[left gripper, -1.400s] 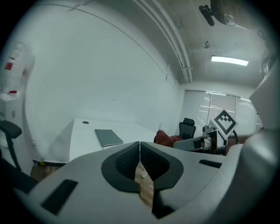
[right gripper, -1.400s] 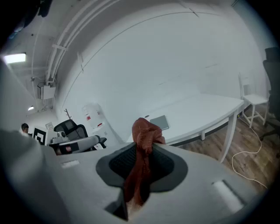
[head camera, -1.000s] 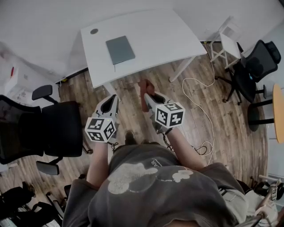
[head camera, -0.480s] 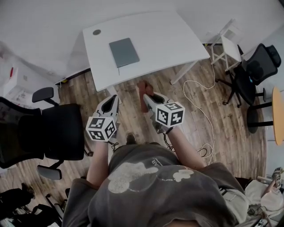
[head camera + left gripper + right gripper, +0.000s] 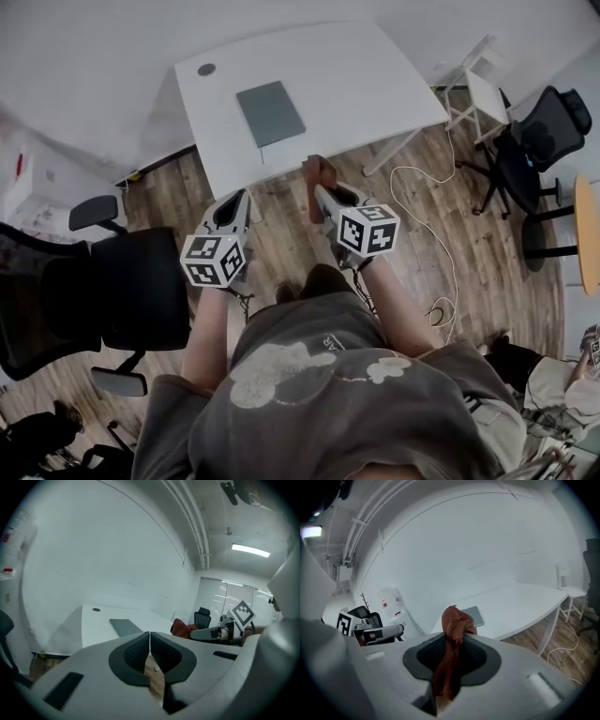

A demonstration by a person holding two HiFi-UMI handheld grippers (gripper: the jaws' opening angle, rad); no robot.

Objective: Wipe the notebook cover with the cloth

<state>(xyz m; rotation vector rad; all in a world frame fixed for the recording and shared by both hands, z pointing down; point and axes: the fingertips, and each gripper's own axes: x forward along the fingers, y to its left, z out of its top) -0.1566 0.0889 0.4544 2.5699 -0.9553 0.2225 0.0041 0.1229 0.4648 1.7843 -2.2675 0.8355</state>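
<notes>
a: left gripper (image 5: 149, 637) status?
b: closed tip to tip, gripping nothing. held in the air over the wood floor (image 5: 281, 239), short of the table (image 5: 375, 66).
a: right gripper (image 5: 452, 644)?
b: clamped on the cloth (image 5: 451, 634). rust-red, bunched, sticking up past the jaw tips and trailing down between the pads. also in the air, close to the table's front edge, a bit further forward than the left one.
a: notebook (image 5: 270, 112) location?
b: flat on the white table, closed, grey cover up. left of the middle, reaching close to the front edge. well apart from the round cable hole (image 5: 206, 69) in the far left corner.
a: any contact with the cover?
b: none. clear gap in head view, right gripper just ahead of the table edge, below the notebook's near end. in right gripper view, lined up right behind the cloth, partly covered by it.
a: anything else around?
b: black office chair (image 5: 122, 291) on the left, near the left forearm. second black chair (image 5: 548, 127) far right. small white chair (image 5: 480, 89) beside the table's right end. white cable (image 5: 427, 211) looping across the floor below that end.
</notes>
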